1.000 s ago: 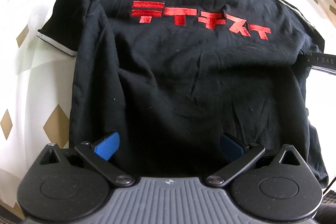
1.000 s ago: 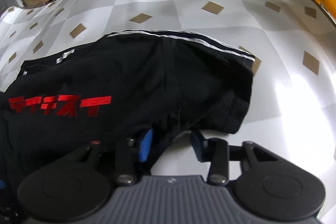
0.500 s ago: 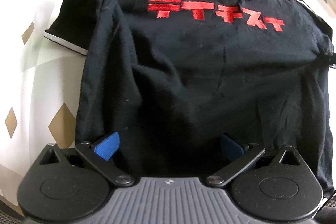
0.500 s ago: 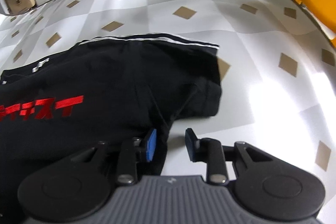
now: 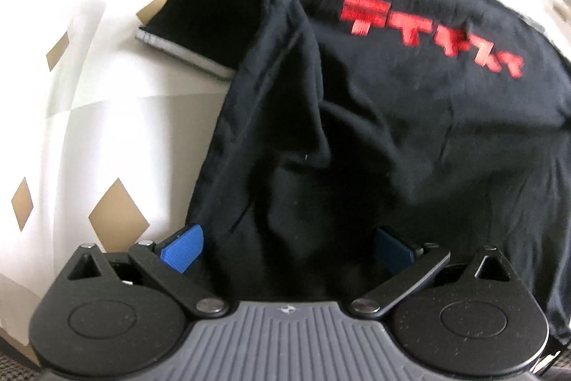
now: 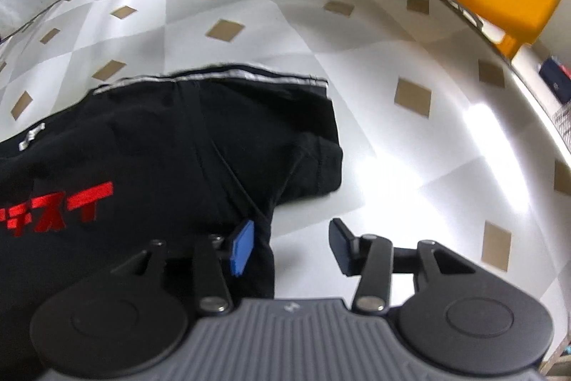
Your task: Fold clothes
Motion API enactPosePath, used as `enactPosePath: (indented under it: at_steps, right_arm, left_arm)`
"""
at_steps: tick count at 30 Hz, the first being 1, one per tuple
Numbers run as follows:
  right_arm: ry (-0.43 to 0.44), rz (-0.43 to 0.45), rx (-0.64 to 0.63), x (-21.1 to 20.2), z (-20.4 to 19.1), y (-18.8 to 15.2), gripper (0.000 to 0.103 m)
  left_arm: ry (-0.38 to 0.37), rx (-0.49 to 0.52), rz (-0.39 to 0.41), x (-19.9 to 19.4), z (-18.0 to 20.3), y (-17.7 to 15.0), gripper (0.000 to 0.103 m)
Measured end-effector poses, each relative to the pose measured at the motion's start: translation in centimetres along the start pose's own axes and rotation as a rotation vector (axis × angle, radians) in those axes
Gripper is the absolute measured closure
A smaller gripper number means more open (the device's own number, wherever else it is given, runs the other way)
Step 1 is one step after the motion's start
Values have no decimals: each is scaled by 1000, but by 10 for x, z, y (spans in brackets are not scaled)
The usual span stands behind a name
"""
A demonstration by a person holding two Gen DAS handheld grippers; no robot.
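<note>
Right wrist view shows the right hand-held gripper (image 6: 291,247) opening, nothing pinched, the black T-shirt (image 6: 150,174) side edge against its left pad; released cloth may slump and spoil the fold. Over the hem, the left hand-held gripper (image 5: 287,250) gapes empty. Wrinkled, red-lettered, sleeves bunched, the shirt lies on the diamond-patterned surface (image 6: 374,59).

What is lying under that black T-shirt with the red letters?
The black T-shirt lies on a white tablecloth with tan diamonds, which shows all around it. Whatever sits directly beneath the fabric is covered and cannot be seen.
</note>
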State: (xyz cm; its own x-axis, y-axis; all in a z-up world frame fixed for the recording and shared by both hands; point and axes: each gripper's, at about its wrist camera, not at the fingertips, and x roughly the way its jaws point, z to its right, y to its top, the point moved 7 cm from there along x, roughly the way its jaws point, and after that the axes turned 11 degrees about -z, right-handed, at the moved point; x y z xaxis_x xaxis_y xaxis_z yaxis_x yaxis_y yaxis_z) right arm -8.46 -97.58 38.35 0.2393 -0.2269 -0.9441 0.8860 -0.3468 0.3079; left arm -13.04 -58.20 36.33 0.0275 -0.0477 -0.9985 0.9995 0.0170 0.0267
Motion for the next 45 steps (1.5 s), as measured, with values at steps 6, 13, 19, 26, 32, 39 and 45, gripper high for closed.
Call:
enactPosePath:
  at_steps: [6, 13, 19, 26, 32, 39, 45]
  right_arm:
    - [92, 37, -52, -23, -27, 1, 47]
    - [278, 31, -142, -44, -83, -3, 44]
    - [413, 14, -217, -63, -140, -12, 41]
    - [540, 26, -289, -84, -200, -19, 38]
    - [606, 48, -362, -98, -249, -24, 37]
    - [633, 61, -419, -102, -295, -32, 35]
    - [633, 96, -462, -100, -325, -36, 35]
  left_arm:
    - [-22, -25, 54, -16, -12, 9, 0]
    - [-30, -124, 42, -21, -30, 13, 0]
    - [-46, -194, 33, -17, -47, 13, 0]
    - [-97, -290, 56, -31, -74, 21, 1]
    - [-58, -356, 79, -42, -97, 21, 1]
    - [9, -379, 72, -34, -101, 29, 0]
    - [21, -396, 62, -35, -113, 25, 0]
